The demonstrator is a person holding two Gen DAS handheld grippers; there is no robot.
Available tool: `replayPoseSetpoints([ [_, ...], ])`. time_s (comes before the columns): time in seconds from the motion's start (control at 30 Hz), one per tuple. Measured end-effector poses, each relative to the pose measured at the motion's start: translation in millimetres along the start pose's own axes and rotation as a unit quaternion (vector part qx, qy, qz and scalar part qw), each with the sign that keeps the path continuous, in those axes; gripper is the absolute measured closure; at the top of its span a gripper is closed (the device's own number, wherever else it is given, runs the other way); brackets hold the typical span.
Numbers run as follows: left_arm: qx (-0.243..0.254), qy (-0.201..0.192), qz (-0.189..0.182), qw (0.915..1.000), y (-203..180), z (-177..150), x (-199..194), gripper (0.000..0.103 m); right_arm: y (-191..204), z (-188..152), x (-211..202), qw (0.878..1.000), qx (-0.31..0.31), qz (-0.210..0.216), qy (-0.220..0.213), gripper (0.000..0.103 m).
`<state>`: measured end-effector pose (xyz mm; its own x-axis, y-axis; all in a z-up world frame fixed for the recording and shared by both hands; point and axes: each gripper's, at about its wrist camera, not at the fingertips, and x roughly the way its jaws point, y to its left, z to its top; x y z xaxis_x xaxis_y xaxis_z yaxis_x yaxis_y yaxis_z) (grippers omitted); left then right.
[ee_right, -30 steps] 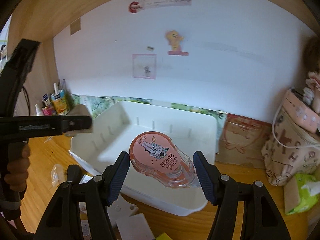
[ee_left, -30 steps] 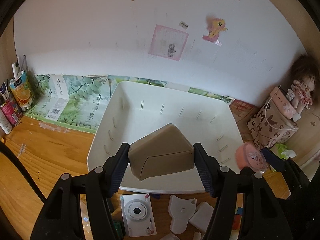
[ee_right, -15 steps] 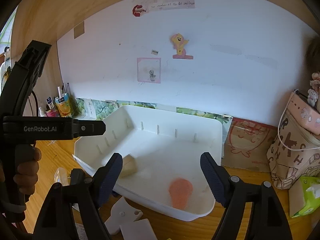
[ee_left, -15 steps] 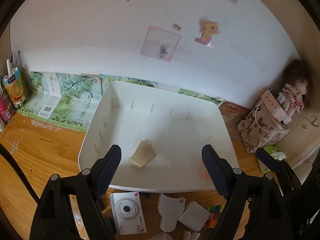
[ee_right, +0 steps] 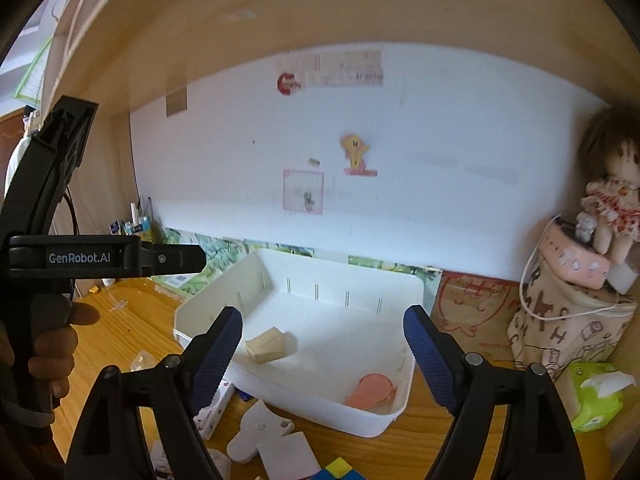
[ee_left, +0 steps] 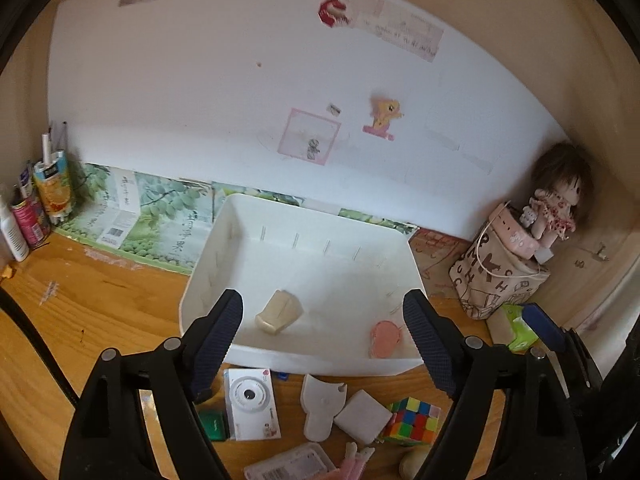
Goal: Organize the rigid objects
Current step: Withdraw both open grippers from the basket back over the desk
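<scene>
1 white bin on wood bench, holding 2 things: 1 tan block at its near left, 1 pink tape dispenser at near right corner, well apart from each other

Left gripper fingers spread wide, nothing between them; right gripper fingers have just been opening, spread wide too, nothing between; both hang above the bin's near edge. A hand grips the left gripper's handle in the right wrist view

On the bench in front of the bin: 1 white camera, 1 green item, 2 white flat pieces touching, 1 colour cube, 1 clear box, 1 pink clip, partly cut off

Right side: 1 patterned bag with 1 doll on top, 1 green tissue pack. Left corner: cans and bottles, count unclear. Green-leaf cartons lean on a white wall with 4 or so stickers; wood panels at sides and overhead
</scene>
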<state>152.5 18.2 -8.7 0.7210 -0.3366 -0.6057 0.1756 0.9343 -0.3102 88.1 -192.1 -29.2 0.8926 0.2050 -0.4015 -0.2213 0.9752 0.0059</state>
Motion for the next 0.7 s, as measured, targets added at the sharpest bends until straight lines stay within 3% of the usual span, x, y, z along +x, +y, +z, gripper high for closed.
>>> replayPoseSetpoints([
  [0.3,-0.001,0.013,0.019,0.9997,3,-29,-35,0.019,9,-7,-45,1.0,0.01,-0.012,-0.018,0.019],
  [0.7,-0.022,0.068,0.048,0.9963,7,-83,-52,0.019,28,-55,-91,0.999,0.017,-0.014,0.033,0.019],
])
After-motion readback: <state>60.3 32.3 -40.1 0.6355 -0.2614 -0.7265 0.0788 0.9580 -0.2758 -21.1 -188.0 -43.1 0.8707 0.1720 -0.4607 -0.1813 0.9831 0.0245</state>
